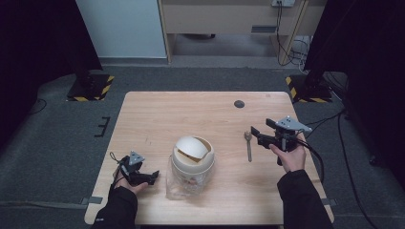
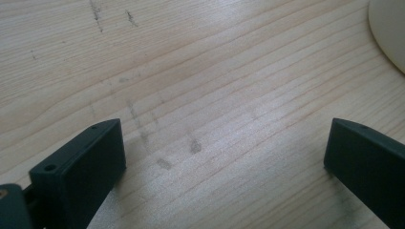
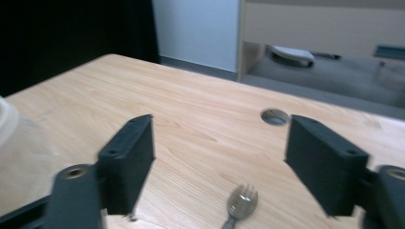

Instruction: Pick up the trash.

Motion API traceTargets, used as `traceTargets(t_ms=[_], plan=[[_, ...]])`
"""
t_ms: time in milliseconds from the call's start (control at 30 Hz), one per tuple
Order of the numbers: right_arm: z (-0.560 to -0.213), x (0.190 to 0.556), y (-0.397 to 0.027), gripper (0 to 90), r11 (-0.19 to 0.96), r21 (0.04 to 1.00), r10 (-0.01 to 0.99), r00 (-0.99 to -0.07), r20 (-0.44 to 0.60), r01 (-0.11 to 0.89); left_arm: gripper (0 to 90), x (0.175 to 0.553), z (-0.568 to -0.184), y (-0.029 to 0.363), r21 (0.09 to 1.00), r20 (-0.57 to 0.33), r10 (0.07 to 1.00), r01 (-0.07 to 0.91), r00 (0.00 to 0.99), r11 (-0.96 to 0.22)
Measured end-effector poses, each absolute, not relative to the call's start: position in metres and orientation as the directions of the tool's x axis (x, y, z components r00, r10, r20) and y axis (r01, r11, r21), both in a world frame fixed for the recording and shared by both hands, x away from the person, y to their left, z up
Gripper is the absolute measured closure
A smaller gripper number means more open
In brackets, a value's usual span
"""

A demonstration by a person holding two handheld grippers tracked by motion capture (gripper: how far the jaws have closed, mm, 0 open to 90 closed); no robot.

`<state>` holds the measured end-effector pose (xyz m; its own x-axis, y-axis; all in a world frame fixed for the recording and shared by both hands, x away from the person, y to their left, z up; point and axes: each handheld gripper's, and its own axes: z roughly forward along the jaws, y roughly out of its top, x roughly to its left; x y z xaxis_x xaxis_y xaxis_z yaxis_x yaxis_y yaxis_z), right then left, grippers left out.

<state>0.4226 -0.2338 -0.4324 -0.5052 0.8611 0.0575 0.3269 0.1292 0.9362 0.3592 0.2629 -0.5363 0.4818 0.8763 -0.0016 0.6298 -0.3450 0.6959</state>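
On the wooden tabletop (image 1: 157,114) there are three things to count: one clear container (image 1: 186,183) with one cream swing lid (image 1: 192,153), one metal fork (image 1: 248,145), and one round dark hole (image 1: 239,103) in the board. In the high view the container stands at about 6 o'clock from the middle of the tabletop, near the front edge, and its lid flap is tilted open. The fork lies flat at about 3 o'clock from the container, well apart from it, with its head turned to 12 o'clock and its handle to 6 o'clock. The hole is at about 1 o'clock, near the far edge. There are two tongs, one in each hand. The right tongs (image 1: 254,134) are just beside the head of the fork, at its 3 o'clock side, pointing toward 9 o'clock; in the right gripper view the right tongs (image 3: 219,162) stand spread, with the fork head (image 3: 241,199) low between the two jaws and not pressed by them. The left tongs (image 1: 154,177) are at about 9 o'clock from the container, near it but apart; in the left gripper view they (image 2: 224,157) are spread wide over bare wood, pinching nothing, and a cream edge of the lid (image 2: 389,33) shows at the upper right corner.
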Motion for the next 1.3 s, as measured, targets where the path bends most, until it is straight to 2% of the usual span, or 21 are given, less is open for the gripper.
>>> traceTargets(t_ms=[100,133,233,567,767,967,1067,1133,1300], plan=[[-0.442,0.426,-0.23,31.0,0.163,0.917,0.88,-0.473,0.031,0.364,0.0,0.359,-0.536,0.263,0.696,-0.002,0.876,0.63,0.482,-0.345],[-0.453,0.429,-0.226,38.8,0.188,0.898,0.896,-0.444,0.009,0.398,0.0,0.359,-0.536,0.263,0.696,-0.002,0.876,0.63,0.482,-0.345],[-0.47,0.434,-0.219,44.1,0.209,0.875,0.906,-0.423,-0.006,0.436,0.0,0.359,-0.536,0.263,0.696,-0.002,0.876,0.63,0.482,-0.345],[-0.512,0.447,-0.205,56.2,0.247,0.757,0.925,-0.381,0.003,0.605,0.0,0.359,-0.536,0.263,0.696,-0.002,0.876,0.63,0.482,-0.345],[-0.521,0.451,-0.202,64.2,0.259,0.721,0.929,-0.369,-0.005,0.643,0.0,0.359,-0.536,0.263,0.695,-0.002,0.876,0.63,0.482,-0.345],[-0.527,0.454,-0.198,67.3,0.265,0.706,0.931,-0.364,-0.01,0.657,0.0,0.359,-0.536,0.263,0.695,-0.002,0.876,0.63,0.482,-0.345],[-0.528,0.455,-0.198,72.0,0.263,0.709,0.934,-0.358,-0.015,0.654,0.0,0.359,-0.536,0.263,0.697,-0.005,0.878,0.631,0.479,-0.341],[-0.528,0.455,-0.197,79.7,0.244,0.707,0.939,-0.344,-0.001,0.664,0.0,0.359,-0.536,0.263,0.697,-0.005,0.879,0.631,0.478,-0.339],[-0.525,0.455,-0.198,80.0,0.23,0.688,0.94,-0.339,0.024,0.688,3.8,0.359,-0.534,0.265,0.69,-0.008,0.88,0.639,0.474,-0.338]])
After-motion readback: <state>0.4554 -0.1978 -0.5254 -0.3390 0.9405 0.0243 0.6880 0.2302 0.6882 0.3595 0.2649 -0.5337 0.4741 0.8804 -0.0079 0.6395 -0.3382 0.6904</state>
